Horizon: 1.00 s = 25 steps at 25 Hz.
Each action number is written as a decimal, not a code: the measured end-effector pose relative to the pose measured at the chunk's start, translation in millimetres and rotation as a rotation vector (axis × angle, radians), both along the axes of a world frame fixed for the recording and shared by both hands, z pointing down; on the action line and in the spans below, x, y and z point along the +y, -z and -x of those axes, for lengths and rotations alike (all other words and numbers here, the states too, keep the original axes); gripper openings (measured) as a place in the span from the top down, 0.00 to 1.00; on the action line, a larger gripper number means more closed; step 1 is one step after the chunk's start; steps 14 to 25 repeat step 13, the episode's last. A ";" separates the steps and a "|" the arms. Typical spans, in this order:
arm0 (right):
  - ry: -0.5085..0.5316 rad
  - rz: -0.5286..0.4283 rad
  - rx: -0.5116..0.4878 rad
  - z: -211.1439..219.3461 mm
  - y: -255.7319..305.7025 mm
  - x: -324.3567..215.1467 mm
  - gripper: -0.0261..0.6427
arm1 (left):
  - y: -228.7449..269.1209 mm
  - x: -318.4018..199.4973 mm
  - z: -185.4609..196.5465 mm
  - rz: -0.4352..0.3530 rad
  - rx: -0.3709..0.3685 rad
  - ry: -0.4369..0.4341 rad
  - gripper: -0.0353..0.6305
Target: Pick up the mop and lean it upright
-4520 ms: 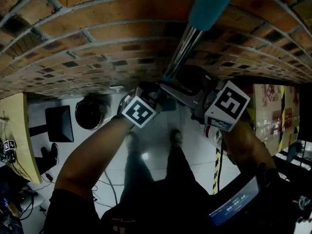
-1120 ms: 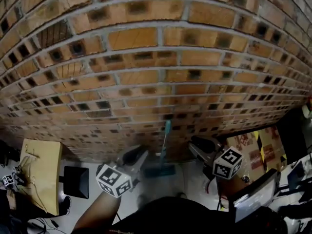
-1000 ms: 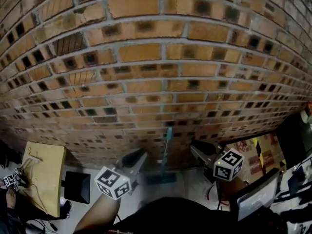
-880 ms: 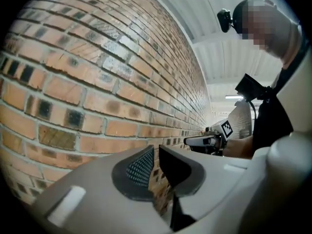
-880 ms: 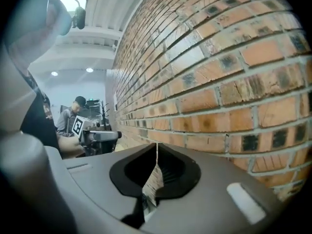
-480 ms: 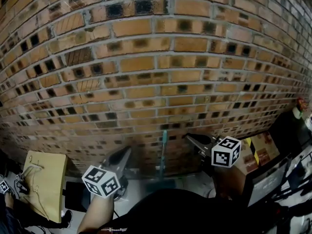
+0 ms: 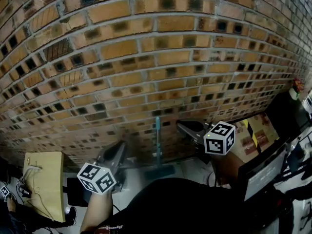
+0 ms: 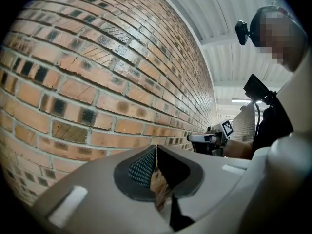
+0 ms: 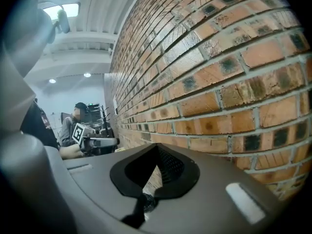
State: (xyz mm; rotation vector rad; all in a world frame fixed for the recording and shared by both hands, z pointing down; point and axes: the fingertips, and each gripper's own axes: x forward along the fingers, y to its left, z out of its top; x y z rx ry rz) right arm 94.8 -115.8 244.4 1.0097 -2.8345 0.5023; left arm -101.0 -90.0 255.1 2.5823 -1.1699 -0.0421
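A brick wall (image 7: 146, 57) fills the side ahead. A pale wooden board (image 7: 46, 184) sits low at the left. A cardboard box (image 7: 257, 136) with striped tape sits at the right, near a dark screen (image 7: 262, 173).

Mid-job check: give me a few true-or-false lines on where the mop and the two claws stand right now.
1. The mop stands upright against the brick wall. True.
2. The left claw is clamped on the mop. False: it is shut on nothing and is apart from the mop.
3. The right claw is shut and empty. True.
4. In the head view the mop stands to the right of both claws. False: it stands between them.
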 end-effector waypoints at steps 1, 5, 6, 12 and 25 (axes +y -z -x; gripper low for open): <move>0.001 0.001 0.000 -0.1 -0.8 -0.3 0.94 | -1.1 -0.3 -1.3 0.002 -0.002 -0.003 0.93; 0.000 0.004 -0.006 -2.9 -2.7 0.4 0.94 | -2.8 -0.1 -7.7 0.008 -0.009 -0.016 0.93; 0.000 0.004 -0.006 -3.4 -2.8 0.7 0.94 | -2.6 -0.2 -8.6 0.007 -0.010 -0.018 0.93; -0.008 -0.003 -0.007 -6.0 -2.8 4.5 0.94 | -3.1 1.6 -9.8 0.009 -0.010 -0.030 0.93; -0.009 -0.004 -0.007 -6.0 -3.0 5.2 0.94 | -3.7 2.2 -9.7 0.011 -0.011 -0.033 0.93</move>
